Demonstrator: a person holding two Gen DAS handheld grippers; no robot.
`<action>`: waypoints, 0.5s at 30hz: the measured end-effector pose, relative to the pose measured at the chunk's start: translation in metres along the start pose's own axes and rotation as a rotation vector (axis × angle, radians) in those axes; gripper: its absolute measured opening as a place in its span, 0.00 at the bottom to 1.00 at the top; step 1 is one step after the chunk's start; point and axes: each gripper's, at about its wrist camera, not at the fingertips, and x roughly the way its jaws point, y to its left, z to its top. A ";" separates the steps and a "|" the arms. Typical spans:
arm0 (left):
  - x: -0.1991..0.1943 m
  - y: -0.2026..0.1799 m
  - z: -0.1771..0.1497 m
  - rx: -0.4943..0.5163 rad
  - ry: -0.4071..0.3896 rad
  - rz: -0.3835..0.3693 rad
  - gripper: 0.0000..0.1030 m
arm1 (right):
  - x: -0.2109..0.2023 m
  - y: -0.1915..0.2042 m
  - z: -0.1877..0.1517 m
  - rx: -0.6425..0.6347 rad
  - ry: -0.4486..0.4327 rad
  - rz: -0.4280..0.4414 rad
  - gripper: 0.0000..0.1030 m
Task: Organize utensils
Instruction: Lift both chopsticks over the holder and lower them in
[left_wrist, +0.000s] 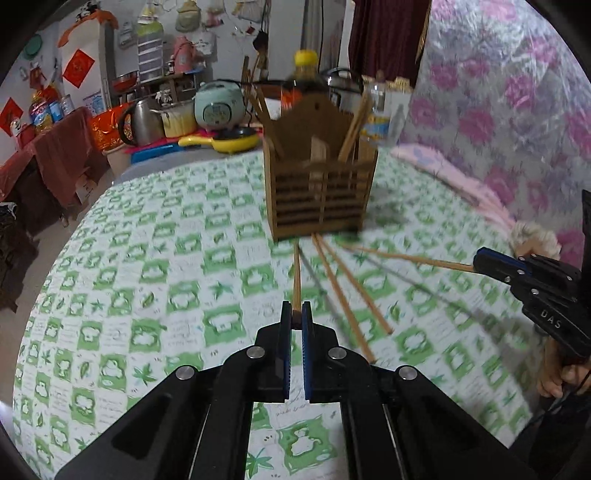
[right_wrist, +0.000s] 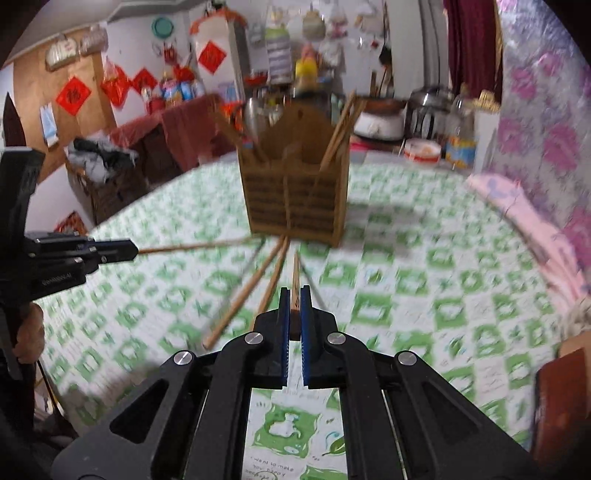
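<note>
Both tongs pinch a chopstick each in front of the wooden holder.

On the left, the left tongs (left_wrist: 296, 314) are pressed together on the end of one chopstick (left_wrist: 296, 275), which points toward the slatted utensil holder (left_wrist: 320, 192) standing on the green-and-white checked surface (left_wrist: 147, 280). Two loose chopsticks (left_wrist: 351, 291) lie between the tongs, fanning out from the holder's base, with what may be thin metal ones beside them, too blurred to tell. On the right, the right tongs (right_wrist: 294, 297) grip another chopstick (right_wrist: 295, 273). More chopsticks (right_wrist: 341, 129) stand upright inside the holder.
</note>
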 end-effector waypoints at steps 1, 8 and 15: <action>-0.005 0.001 0.007 -0.011 -0.008 -0.005 0.05 | -0.004 0.002 0.004 -0.001 -0.015 -0.002 0.06; -0.025 -0.002 0.055 -0.037 -0.074 -0.023 0.05 | -0.024 0.004 0.062 -0.005 -0.126 0.002 0.06; -0.046 -0.011 0.108 -0.035 -0.167 -0.054 0.05 | -0.022 0.007 0.102 0.005 -0.184 0.009 0.06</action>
